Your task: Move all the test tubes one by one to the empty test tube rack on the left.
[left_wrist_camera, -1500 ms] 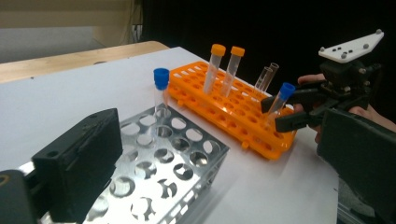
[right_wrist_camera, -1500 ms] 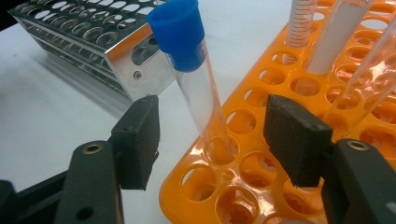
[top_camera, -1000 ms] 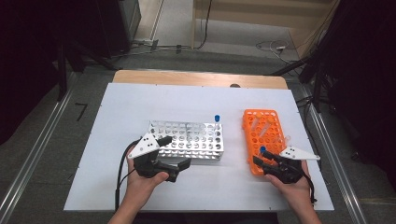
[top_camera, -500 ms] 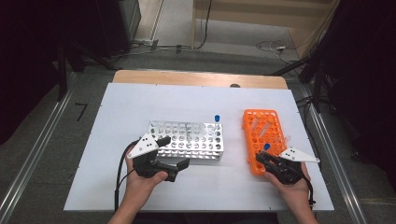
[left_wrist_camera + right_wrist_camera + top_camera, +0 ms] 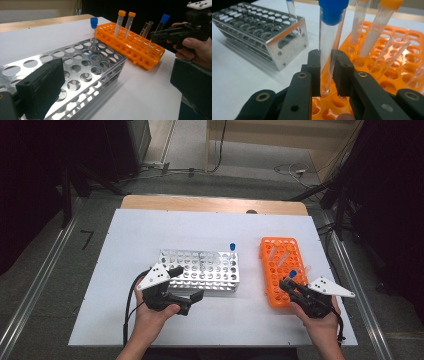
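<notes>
A clear tube with a blue cap [image 5: 329, 32] stands in a near hole of the orange rack [image 5: 402, 72]. My right gripper [image 5: 326, 72] is shut on its lower part, and both pads press the glass. From above, that gripper [image 5: 287, 284] sits at the rack's [image 5: 272, 270] near end with the blue cap [image 5: 293, 274] just over it. My left gripper [image 5: 187, 282] is open and empty at the near side of the metal rack [image 5: 200, 270]. Its jaws stand wide apart in the left gripper view [image 5: 116, 90].
Another blue-capped tube [image 5: 232, 247] stands in the far right corner of the metal rack [image 5: 82, 62]. Two orange-capped tubes [image 5: 120, 21] and an uncapped tube [image 5: 146, 27] lean in the orange rack [image 5: 130, 45]. The white table [image 5: 150, 235] ends at a wooden strip at the back.
The right gripper's jaws have closed on the blue-capped tube, and that hand has shifted slightly towards the rack. The left hand has stayed put.
</notes>
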A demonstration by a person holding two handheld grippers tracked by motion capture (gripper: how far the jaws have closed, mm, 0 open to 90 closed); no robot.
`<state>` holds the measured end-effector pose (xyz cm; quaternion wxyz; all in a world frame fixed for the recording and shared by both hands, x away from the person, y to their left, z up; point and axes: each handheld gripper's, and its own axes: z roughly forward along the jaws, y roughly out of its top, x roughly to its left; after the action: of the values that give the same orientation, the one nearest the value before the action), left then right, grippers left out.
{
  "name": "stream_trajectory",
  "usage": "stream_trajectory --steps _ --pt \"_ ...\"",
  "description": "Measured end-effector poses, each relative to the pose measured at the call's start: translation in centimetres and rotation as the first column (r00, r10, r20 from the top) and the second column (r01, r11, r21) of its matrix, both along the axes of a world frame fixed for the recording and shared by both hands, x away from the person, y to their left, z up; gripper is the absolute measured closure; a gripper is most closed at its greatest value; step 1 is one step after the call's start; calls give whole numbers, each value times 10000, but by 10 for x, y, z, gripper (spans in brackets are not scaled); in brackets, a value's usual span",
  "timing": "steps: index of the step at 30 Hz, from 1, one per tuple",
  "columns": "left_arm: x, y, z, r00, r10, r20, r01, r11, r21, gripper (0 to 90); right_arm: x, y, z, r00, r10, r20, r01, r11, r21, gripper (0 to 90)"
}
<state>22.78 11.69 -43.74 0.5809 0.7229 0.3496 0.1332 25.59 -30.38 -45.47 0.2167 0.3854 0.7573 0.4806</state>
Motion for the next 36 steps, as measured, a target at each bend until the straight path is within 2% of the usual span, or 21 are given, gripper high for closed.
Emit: stream_trajectory --steps 4,12,16,18,29,36 --pt "-1 -2 1 10000 -57 30 57 10000 27 0 -5 2 5 9998 179 106 -180 9997 172 748" --pt "-4 -10 2 9998 -198 69 198 9998 32 0 -11 21 5 9946 1032 -37 -1031 9940 355 748" --pt "-5 -14 2 9995 -303 104 303 9995 41 0 -16 38 3 9864 1634 -172 -1627 9860 360 748" --pt "-5 -16 2 9992 -374 102 374 9993 40 0 -16 41 3 9856 1680 -211 -1671 9852 382 748" --pt "-10 -33 3 9957 -921 123 921 9957 -31 2 -26 74 -1 9591 2786 -501 -2759 9596 558 748" --pt "-13 -45 4 9934 -1134 153 1134 9935 -18 82 -29 90 -5 9459 3185 -616 -3158 9475 500 748"
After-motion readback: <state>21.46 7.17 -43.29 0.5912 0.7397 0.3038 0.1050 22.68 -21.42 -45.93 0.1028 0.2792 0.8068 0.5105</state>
